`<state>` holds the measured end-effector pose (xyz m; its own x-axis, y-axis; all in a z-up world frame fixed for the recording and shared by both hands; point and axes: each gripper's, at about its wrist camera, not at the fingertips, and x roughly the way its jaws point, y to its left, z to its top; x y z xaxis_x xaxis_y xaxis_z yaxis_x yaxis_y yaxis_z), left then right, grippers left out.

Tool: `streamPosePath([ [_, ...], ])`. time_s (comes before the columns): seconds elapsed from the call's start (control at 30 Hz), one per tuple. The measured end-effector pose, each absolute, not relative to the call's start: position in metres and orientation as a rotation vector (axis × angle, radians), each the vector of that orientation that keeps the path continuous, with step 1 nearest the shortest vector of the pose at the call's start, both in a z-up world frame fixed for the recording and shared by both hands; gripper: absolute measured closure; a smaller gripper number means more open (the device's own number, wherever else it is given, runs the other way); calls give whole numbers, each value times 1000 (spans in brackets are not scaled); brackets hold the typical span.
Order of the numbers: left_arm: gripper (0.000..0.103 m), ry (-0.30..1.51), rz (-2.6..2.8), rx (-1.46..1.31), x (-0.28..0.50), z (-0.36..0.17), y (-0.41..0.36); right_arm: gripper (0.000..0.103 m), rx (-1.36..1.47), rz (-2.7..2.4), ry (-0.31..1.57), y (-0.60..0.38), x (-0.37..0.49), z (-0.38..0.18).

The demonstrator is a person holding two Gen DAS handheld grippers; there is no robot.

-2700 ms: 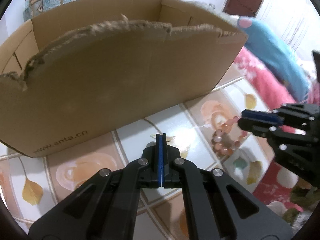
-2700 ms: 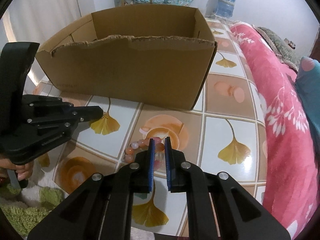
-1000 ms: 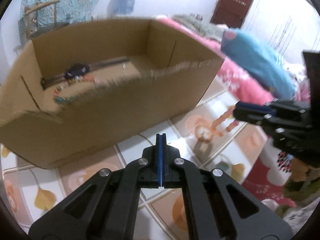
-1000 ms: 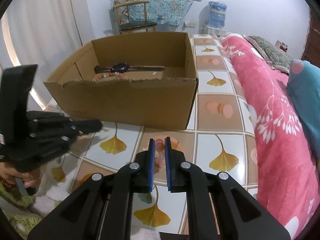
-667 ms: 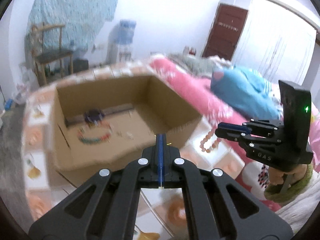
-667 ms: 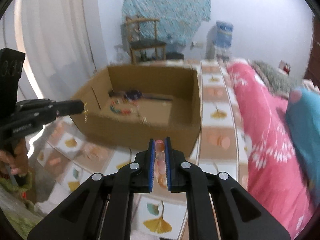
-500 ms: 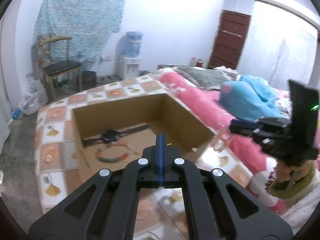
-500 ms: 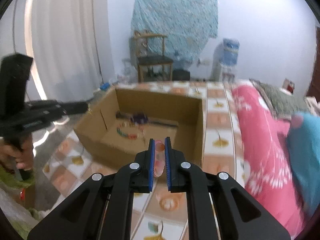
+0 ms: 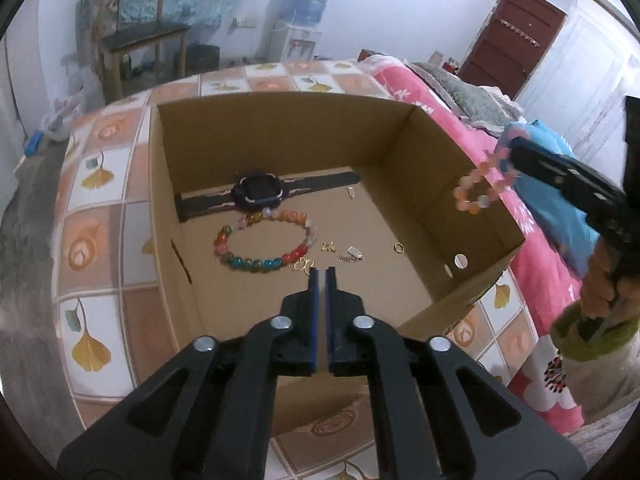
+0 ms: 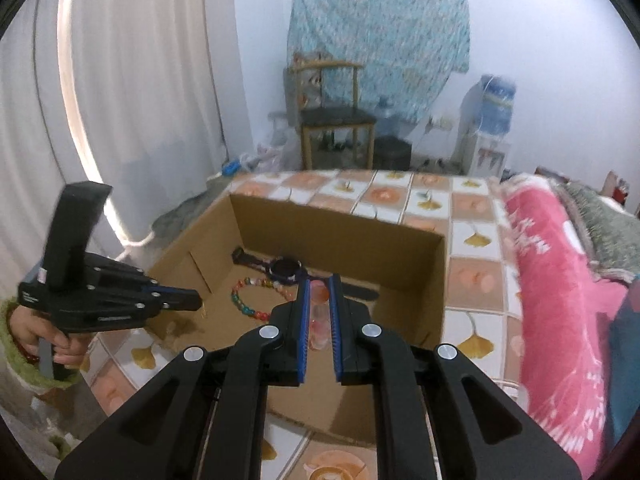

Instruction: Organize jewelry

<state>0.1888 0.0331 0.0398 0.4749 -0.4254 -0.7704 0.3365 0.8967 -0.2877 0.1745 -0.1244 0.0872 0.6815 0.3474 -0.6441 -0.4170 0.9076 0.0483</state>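
Right hand-held gripper [image 10: 319, 300] grips beads [image 10: 320, 312] over tiled surface [image 10: 474, 276].

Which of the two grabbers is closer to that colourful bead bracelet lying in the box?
Left. The left gripper hangs just over the colourful bracelet inside the box; the right gripper, holding a pink bracelet, is out by the box's side wall.

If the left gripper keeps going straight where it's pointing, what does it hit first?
Probably the box floor near the small gold charm beside the multicolour bracelet. The left gripper holds nothing; depth is hard to judge.
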Motion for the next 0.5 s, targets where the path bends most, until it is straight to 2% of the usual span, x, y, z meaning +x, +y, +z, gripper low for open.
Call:
streamPosePath([
  [0.07, 92, 953, -467, -107, 187, 42, 36, 93, -92, 440, 748, -124, 189, 79],
  [0.1, 86, 944, -463, -111, 186, 44, 38, 93, -84, 445, 764, -125, 194, 76],
  [0.17, 80, 913, -444, -123, 182, 49, 45, 93, -75, 447, 805, -124, 206, 71],
  [0.23, 79, 878, -433, -146, 176, 57, 52, 93, -69, 457, 843, -124, 216, 65],
  [0.37, 61, 794, -363, -144, 161, 72, 62, 93, -89, 471, 931, -117, 237, 55],
  [0.43, 58, 755, -316, -113, 152, 77, 63, 93, -100, 482, 990, -111, 248, 45],
  [0.5, 49, 732, -298, -100, 144, 79, 63, 93, -107, 491, 1029, -106, 257, 39],
])
